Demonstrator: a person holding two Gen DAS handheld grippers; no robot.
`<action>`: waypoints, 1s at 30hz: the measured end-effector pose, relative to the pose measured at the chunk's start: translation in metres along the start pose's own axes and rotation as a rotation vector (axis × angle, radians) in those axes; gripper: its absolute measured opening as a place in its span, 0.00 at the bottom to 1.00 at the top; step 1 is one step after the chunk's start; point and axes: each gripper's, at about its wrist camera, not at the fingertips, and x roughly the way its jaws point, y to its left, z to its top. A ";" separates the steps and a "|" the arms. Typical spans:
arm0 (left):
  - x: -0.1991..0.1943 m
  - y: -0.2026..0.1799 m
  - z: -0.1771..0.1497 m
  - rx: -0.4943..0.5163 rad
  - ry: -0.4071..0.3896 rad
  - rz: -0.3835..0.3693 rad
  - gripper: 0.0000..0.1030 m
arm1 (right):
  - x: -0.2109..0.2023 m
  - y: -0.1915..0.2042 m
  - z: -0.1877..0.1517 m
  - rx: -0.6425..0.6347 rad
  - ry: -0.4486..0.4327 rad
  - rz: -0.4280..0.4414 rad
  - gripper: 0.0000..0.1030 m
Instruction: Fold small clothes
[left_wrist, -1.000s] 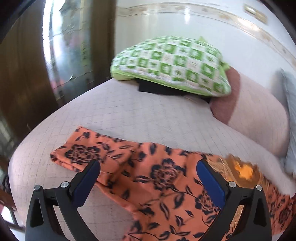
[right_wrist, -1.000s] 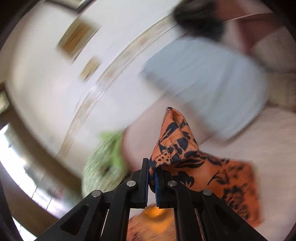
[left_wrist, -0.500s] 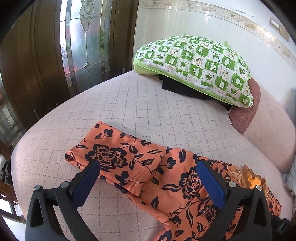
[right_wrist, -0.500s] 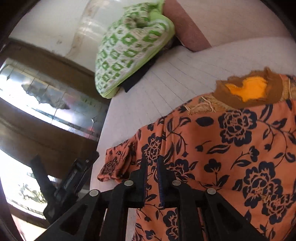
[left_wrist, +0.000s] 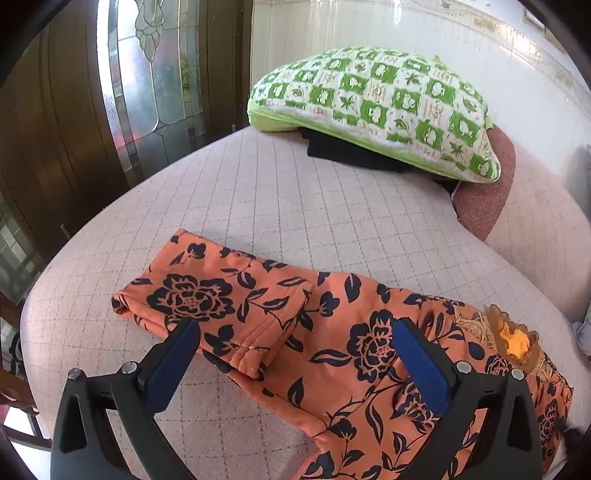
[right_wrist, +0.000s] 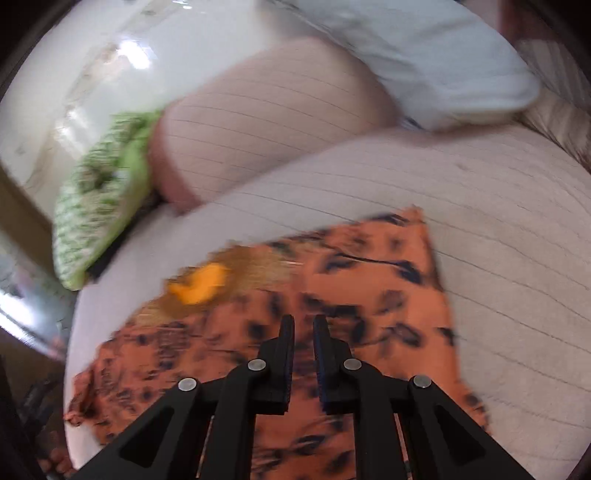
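An orange garment with dark blue flowers (left_wrist: 295, 332) lies spread on the quilted pale pink bed (left_wrist: 280, 199), one sleeve folded over its body at the left. Its brown and yellow neckline (left_wrist: 513, 339) is at the right. My left gripper (left_wrist: 295, 354) is open and empty, hovering just above the folded sleeve. In the blurred right wrist view the garment (right_wrist: 369, 288) lies flat and my right gripper (right_wrist: 303, 328) hovers over it with a narrow gap between its fingers, holding nothing.
A green and white checked pillow (left_wrist: 376, 107) lies on a dark cloth at the bed's far side, beside a pink bolster (left_wrist: 487, 195). A wooden and glass door (left_wrist: 147, 81) stands at the left. A pale blue pillow (right_wrist: 424, 55) lies at the far right.
My right gripper let go of the garment corner it held a second ago and swung to the right over the cloth. The garment now lies flat. My left gripper shifted slightly.
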 end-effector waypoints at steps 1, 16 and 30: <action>0.002 0.000 0.000 -0.001 0.009 0.001 1.00 | 0.022 -0.016 -0.001 0.030 0.086 0.003 0.13; 0.021 0.163 0.036 -0.365 0.081 0.205 1.00 | 0.042 0.054 -0.010 -0.090 0.163 0.086 0.21; 0.038 0.220 0.032 -0.476 0.158 0.143 1.00 | 0.053 0.279 -0.068 -0.185 0.437 0.616 0.61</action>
